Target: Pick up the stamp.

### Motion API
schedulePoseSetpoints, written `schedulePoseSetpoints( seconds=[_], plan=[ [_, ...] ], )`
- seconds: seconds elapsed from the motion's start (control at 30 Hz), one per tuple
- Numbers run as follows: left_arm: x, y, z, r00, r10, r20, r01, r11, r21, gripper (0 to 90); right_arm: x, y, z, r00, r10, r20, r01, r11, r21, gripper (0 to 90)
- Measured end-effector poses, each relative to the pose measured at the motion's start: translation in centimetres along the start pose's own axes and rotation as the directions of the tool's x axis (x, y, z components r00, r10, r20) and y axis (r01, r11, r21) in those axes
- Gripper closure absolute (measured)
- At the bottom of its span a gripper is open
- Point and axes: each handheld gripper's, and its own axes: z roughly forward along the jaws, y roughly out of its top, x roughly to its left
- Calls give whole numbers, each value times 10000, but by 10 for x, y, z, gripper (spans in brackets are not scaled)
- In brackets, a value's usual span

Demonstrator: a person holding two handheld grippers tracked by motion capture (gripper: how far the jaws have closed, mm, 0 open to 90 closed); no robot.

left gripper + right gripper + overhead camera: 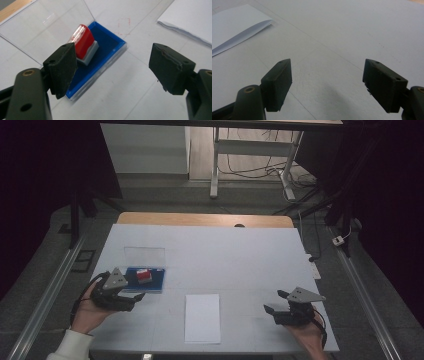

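Left gripper [112, 67] spread, nothing between matte pads, beside glossy red stamp [83, 43] in blue tray [110, 47].

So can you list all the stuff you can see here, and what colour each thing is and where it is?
stamp: one, red with a grey base, standing in the blue tray
ink pad case: one, blue tray with a clear lid folded open behind it, left side of the table
paper: one white stack, near edge of the table, in the middle
table: one, white top with a wooden strip at the far edge
cables: several, dark, on the floor beyond the table
left gripper: one, black, jaws open, beside the ink pad case, nothing between them
right gripper: one, black, jaws open, over bare table at the right
hands: two, at the near edge
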Motion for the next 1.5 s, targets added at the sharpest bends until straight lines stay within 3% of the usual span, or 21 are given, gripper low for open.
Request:
schedulePoseSetpoints(
  seconds=[0.53,0.8,0.93,1.5],
  plan=[
    [28,13,24,9997,-220,-51,223,9978,629,225,-3,-3,0,9999,132,25,-132,9999,19,234],
    [38,27,33,9999,136,-35,-132,9963,844,235,-4,-4,0,9998,176,43,-176,9998,73,235],
    [44,30,39,9999,43,91,-51,9961,884,239,-5,-4,-1,9997,220,40,-221,9997,62,236],
    [51,33,55,9983,402,428,-457,9896,1365,332,-4,-5,0,9995,278,146,-278,9996,-14,241]
  ],
)
